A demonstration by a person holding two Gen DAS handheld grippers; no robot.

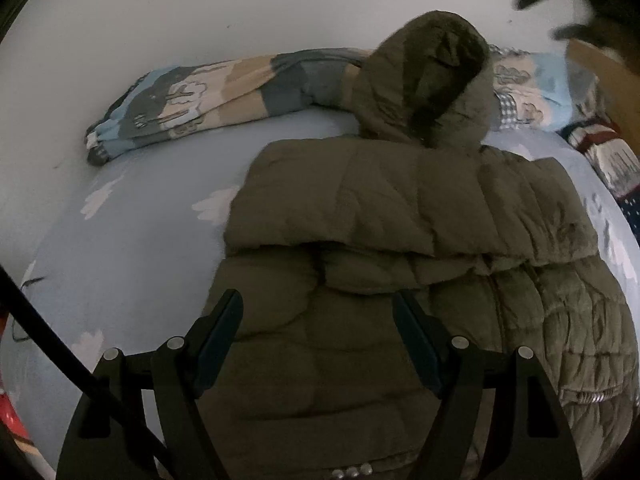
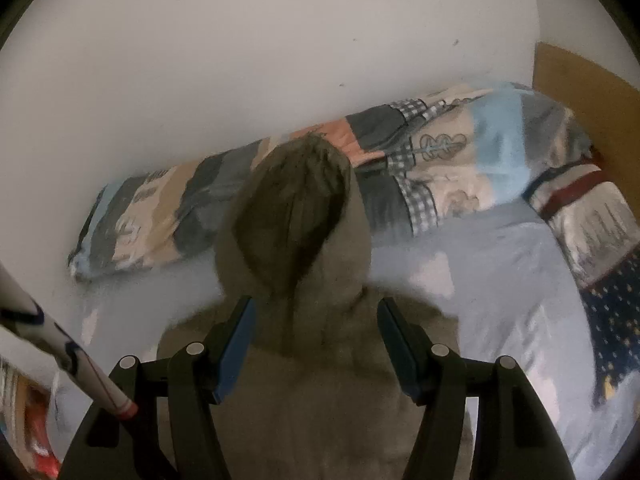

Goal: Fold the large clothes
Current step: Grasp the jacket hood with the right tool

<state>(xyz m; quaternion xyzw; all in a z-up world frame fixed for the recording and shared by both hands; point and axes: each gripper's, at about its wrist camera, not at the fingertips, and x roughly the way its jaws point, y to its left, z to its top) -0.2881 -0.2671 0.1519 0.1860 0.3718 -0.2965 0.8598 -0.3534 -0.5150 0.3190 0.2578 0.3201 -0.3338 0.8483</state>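
Note:
An olive-green puffer jacket (image 1: 400,208) lies on the bed, its sleeves folded across the body and its hood (image 1: 432,80) toward the wall. My left gripper (image 1: 318,300) hovers over the jacket's lower half, open, with nothing pinched between its pads. In the right wrist view, my right gripper (image 2: 316,306) hangs open above the jacket's shoulders (image 2: 320,400), in line with the hood (image 2: 296,216), and grips no cloth. A dark blurred shape (image 1: 580,8) shows at the top right of the left wrist view.
The bed has a pale blue sheet (image 1: 140,240). A rolled patchwork quilt (image 2: 400,160) lies along the white wall behind the hood. A patterned pillow (image 2: 592,220) sits at the right by a wooden headboard (image 2: 580,88). A black cable (image 1: 40,332) crosses the lower left.

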